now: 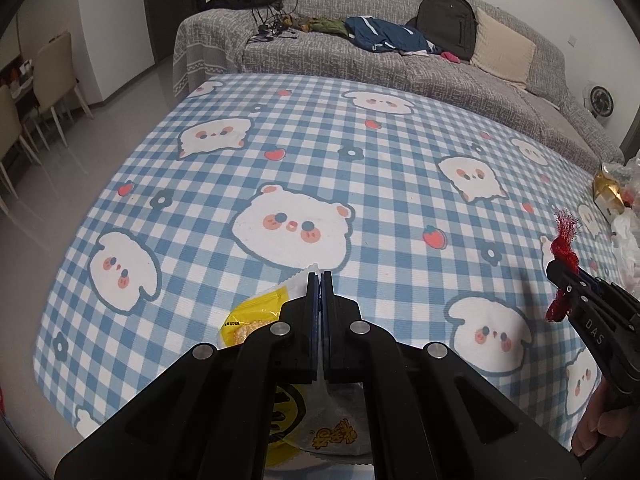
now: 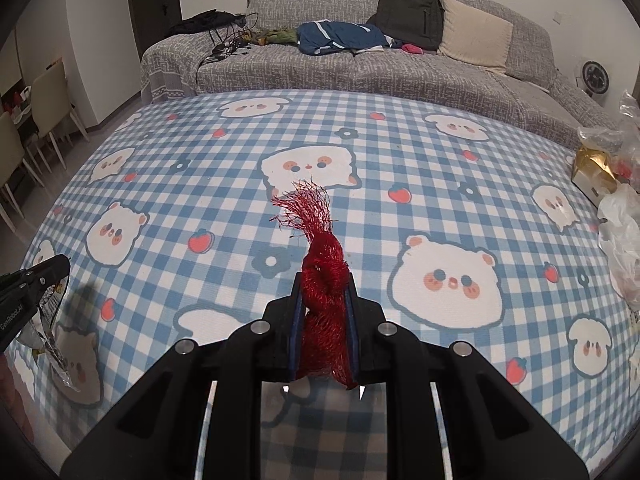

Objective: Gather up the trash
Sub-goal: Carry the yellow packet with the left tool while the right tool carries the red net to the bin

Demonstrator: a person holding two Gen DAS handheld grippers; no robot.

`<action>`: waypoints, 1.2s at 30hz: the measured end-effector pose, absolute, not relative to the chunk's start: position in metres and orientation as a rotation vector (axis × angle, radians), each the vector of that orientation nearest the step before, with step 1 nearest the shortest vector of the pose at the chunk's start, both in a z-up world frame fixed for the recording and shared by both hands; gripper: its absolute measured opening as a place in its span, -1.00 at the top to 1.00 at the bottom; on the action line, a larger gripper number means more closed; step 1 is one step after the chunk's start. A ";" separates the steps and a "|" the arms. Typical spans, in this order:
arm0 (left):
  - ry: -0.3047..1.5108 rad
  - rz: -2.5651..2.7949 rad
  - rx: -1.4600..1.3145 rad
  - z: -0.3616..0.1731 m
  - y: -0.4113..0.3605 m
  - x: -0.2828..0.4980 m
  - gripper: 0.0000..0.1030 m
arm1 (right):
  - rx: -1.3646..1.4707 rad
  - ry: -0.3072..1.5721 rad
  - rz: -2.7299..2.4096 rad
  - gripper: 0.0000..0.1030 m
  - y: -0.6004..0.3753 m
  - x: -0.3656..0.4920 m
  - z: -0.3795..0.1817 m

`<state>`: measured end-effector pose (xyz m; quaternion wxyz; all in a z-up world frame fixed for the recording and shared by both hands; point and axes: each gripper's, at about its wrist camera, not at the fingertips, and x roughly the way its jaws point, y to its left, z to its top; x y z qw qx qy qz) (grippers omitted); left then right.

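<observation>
Left tool (image 1: 320, 280) angled down pinching wrapper (image 1: 256, 320), right tool (image 2: 323, 292) clamping red net (image 2: 320, 280)

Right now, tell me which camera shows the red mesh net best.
The right wrist view: the red mesh net fills the centre, clamped between the right tongs, its frayed end fanning above. The left wrist view shows it only small at the right edge, partly hidden by those tongs.

We see a big table (image 2: 240, 152) with a sofa (image 2: 360, 68) behind its far edge. A pile of bags (image 2: 620, 216) and a box (image 2: 592, 176) sit at the table's right edge. Chairs (image 2: 44, 92) stand far left, off the table.
</observation>
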<state>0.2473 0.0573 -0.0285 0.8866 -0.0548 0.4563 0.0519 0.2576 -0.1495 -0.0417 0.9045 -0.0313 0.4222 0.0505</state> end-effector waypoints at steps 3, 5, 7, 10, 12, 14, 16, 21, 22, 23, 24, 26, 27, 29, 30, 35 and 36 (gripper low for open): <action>0.944 0.100 -0.105 -0.023 0.050 0.234 1.00 | -0.069 0.866 0.102 0.68 -0.154 0.242 -0.037; 0.940 0.090 -0.099 -0.019 0.045 0.224 1.00 | -0.071 0.864 0.099 0.68 -0.157 0.232 -0.034; 0.937 0.084 -0.093 -0.018 0.041 0.215 1.00 | -0.069 0.864 0.096 0.68 -0.161 0.223 -0.032; 0.941 0.077 -0.096 -0.016 0.038 0.202 1.00 | -0.071 0.862 0.094 0.68 -0.165 0.207 -0.030; 0.939 0.078 -0.092 -0.015 0.036 0.193 1.00 | -0.072 0.861 0.093 0.68 -0.167 0.199 -0.030; 0.940 0.078 -0.093 -0.014 0.035 0.185 1.00 | -0.073 0.861 0.091 0.68 -0.169 0.190 -0.029; 0.943 0.073 -0.087 -0.014 0.032 0.176 1.00 | -0.074 0.861 0.089 0.68 -0.171 0.181 -0.029; 0.944 0.061 -0.072 -0.014 0.024 0.154 1.00 | -0.083 0.852 0.091 0.68 -0.174 0.159 -0.026; 0.945 0.059 -0.069 -0.014 0.023 0.150 1.00 | -0.085 0.850 0.091 0.68 -0.175 0.154 -0.026; 0.946 0.058 -0.067 -0.015 0.022 0.146 1.00 | -0.086 0.849 0.091 0.68 -0.175 0.150 -0.025; 0.949 0.055 -0.064 -0.016 0.021 0.142 1.00 | -0.085 0.847 0.092 0.68 -0.176 0.146 -0.025; 0.953 0.050 -0.057 -0.017 0.018 0.135 1.00 | -0.086 0.843 0.093 0.68 -0.176 0.136 -0.023; 0.952 0.048 -0.055 -0.017 0.017 0.131 1.00 | -0.086 0.841 0.094 0.68 -0.176 0.132 -0.023; 0.950 0.043 -0.054 -0.016 0.015 0.122 1.00 | -0.086 0.837 0.095 0.68 -0.177 0.122 -0.022; 0.950 0.042 -0.054 -0.016 0.014 0.118 1.00 | -0.084 0.835 0.096 0.68 -0.178 0.118 -0.021; 0.956 0.033 -0.054 -0.019 0.007 0.098 1.00 | -0.071 0.827 0.101 0.68 -0.179 0.096 -0.019; 0.958 0.031 -0.053 -0.020 0.005 0.094 1.00 | -0.067 0.826 0.101 0.68 -0.180 0.092 -0.019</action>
